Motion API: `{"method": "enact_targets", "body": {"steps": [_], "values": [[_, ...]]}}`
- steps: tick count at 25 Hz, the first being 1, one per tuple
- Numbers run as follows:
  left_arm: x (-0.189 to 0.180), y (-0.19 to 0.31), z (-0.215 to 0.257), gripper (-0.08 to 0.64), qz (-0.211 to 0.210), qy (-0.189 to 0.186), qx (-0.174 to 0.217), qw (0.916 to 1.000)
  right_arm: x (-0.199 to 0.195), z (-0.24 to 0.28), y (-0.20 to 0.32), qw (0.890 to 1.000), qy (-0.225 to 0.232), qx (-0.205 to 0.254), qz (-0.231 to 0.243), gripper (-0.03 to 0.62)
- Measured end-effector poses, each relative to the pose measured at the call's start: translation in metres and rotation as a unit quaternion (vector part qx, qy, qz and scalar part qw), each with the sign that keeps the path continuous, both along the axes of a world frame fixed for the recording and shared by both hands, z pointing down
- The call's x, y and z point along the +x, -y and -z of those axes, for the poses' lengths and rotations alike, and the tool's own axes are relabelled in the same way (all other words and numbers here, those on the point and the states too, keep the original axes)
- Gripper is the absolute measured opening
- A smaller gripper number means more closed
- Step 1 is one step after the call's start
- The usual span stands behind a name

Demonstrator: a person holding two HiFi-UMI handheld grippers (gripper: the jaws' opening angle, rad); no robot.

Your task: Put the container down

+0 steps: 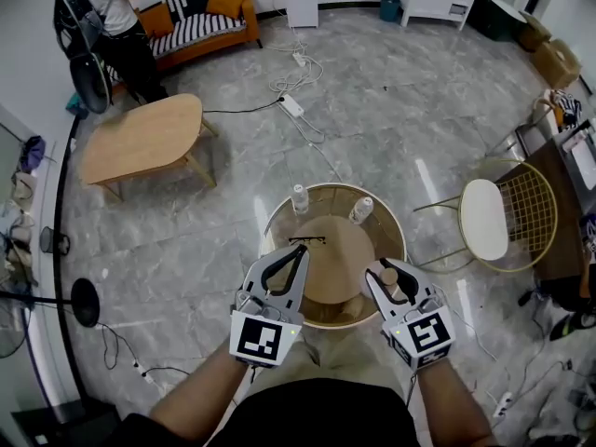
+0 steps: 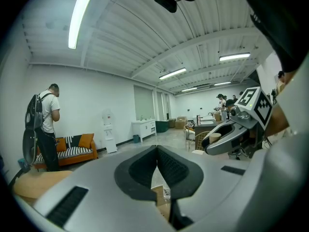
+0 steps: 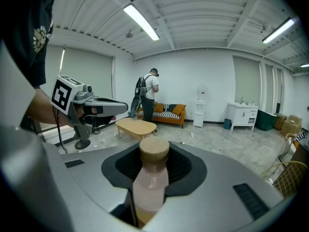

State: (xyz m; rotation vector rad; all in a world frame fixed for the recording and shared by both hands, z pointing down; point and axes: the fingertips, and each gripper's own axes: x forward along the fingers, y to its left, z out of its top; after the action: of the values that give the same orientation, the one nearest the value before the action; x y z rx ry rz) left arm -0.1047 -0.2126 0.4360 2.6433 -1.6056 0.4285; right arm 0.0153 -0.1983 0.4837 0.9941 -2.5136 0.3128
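Note:
My right gripper [image 1: 390, 272] is shut on a small container [image 1: 389, 270] with a round wooden cap, held upright above the near right part of the round table [image 1: 279, 220]. In the right gripper view the container [image 3: 150, 183] has a pale pinkish body and stands between the jaws of my right gripper [image 3: 153, 172]. My left gripper [image 1: 302, 249] is shut and holds nothing; it hovers over the table's near left side. In the left gripper view the pads of my left gripper [image 2: 157, 152] meet, with the right gripper [image 2: 231, 135] off to the side.
Two clear bottles [image 1: 299, 199] [image 1: 361, 209] stand at the far side of the gold-rimmed table. A gold wire chair [image 1: 507, 214] is to the right. A wooden coffee table [image 1: 149, 138], a sofa [image 1: 200, 21], a person [image 1: 107, 17] and floor cables [image 1: 293, 105] lie beyond.

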Motion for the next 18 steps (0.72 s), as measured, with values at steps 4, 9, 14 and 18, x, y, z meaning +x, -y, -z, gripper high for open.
{"method": "enact_targets", "body": {"steps": [4, 9, 14, 18], "values": [[0.007, 0.002, -0.011, 0.015, -0.001, 0.003, -0.004, 1.0000, 0.007, -0.019, 0.004, 1.000, 0.000, -0.009, -0.005, 0.132], [0.007, 0.012, -0.026, 0.015, 0.005, 0.006, -0.006, 1.0000, 0.013, -0.043, 0.013, 1.000, -0.002, -0.019, -0.011, 0.132], [0.006, 0.024, -0.042, 0.015, 0.009, 0.008, -0.009, 0.9999, 0.013, -0.064, 0.019, 1.000, -0.011, -0.027, -0.004, 0.132], [0.011, 0.034, -0.054, 0.015, 0.010, 0.007, -0.009, 0.9999, 0.015, -0.077, 0.029, 0.999, -0.017, -0.029, -0.009, 0.132]]}}
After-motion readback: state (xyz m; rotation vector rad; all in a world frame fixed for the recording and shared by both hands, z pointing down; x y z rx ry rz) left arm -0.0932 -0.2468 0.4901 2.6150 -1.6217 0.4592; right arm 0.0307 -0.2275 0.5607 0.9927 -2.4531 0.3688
